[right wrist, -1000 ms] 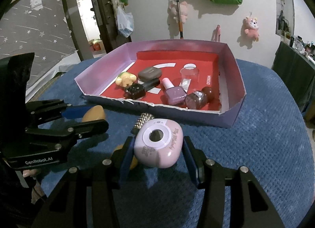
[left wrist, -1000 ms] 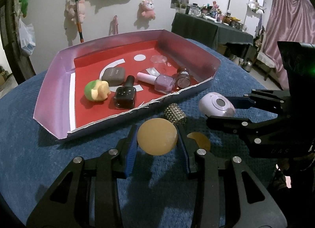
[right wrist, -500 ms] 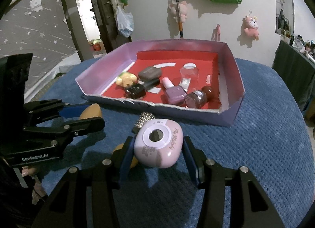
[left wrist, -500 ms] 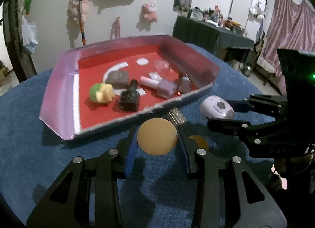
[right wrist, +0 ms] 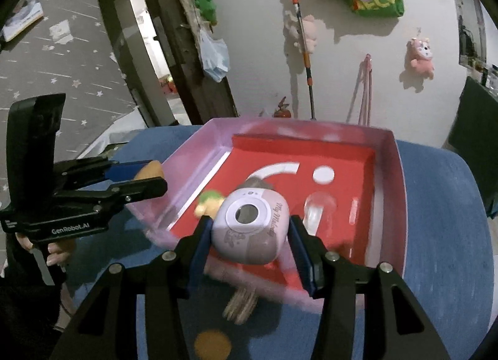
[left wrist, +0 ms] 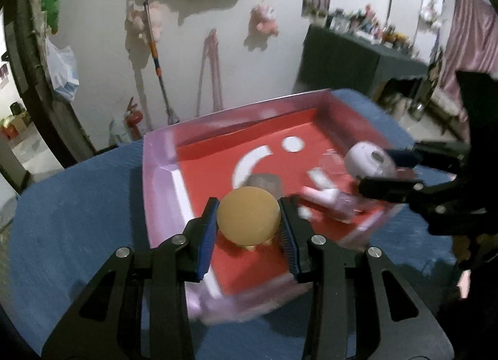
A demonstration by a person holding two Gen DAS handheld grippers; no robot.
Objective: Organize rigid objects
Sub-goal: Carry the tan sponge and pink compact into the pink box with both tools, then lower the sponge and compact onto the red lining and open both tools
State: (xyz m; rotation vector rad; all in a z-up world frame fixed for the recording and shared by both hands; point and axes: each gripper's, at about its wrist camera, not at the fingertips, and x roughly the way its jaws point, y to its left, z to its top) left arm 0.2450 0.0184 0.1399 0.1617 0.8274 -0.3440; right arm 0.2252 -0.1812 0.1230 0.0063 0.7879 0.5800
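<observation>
Above red tray (left wrist: pixel 305 129): left claw (left wrist: pixel 248 220) pinching flat disc (left wrist: pixel 248 216), right claw (right wrist: pixel 250 240) pinching toy camera (right wrist: pixel 249 229), lens up.

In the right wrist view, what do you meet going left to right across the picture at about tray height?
Left tongs holding an orange round piece → green-and-yellow toy → pink "My Melody" gadget in the right tongs → clear cup → tray's right wall.

- Left claw (left wrist: pixel 248 225) pitched downward, jaws clamped on something between the blue pads.
- Right claw (right wrist: pixel 250 237) likewise angled down, gripping.
</observation>
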